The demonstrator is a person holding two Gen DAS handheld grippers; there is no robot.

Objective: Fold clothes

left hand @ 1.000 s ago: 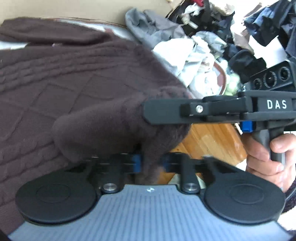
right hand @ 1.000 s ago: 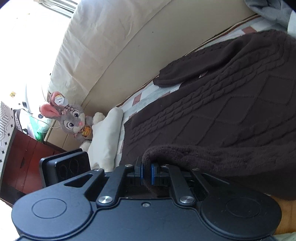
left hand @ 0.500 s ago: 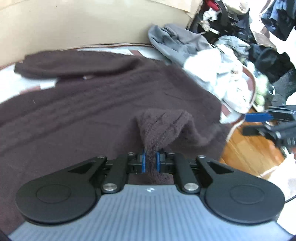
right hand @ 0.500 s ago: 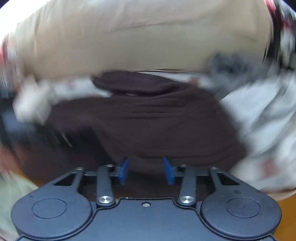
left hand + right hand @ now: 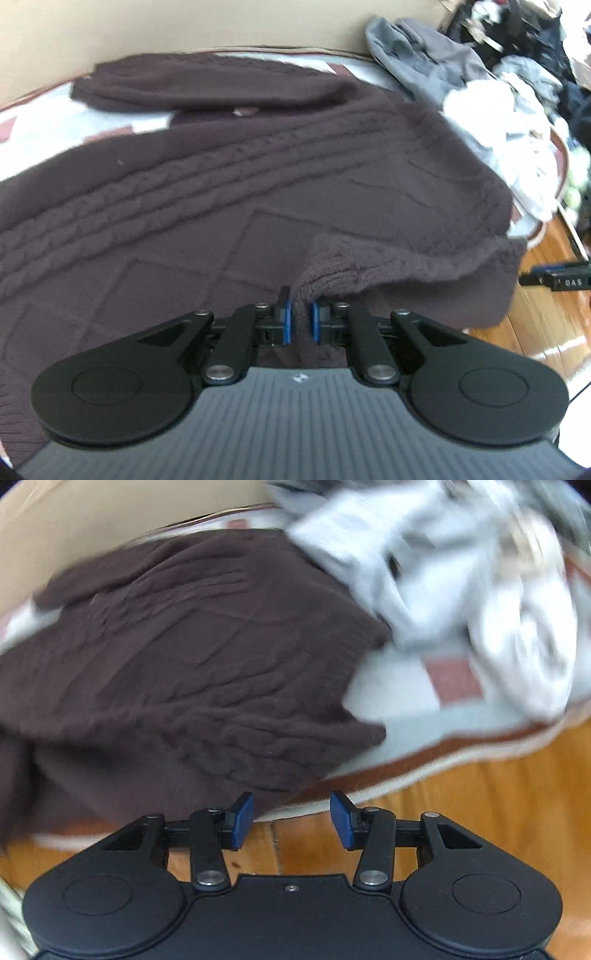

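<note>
Brown sweater [image 5: 229, 206] edge pinched in left claw [image 5: 300, 320]; right claw [image 5: 291, 821] gapes empty over bare floor [image 5: 480, 797].

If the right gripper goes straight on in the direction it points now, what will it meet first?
Probably the edge of the bed cover, close to the hem of the brown sweater. The right gripper is open and empty over the wood floor. The picture is blurred, so depth is uncertain.

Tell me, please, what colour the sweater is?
Dark brown, cable-knit sweater; clearest in the left wrist view.
</note>
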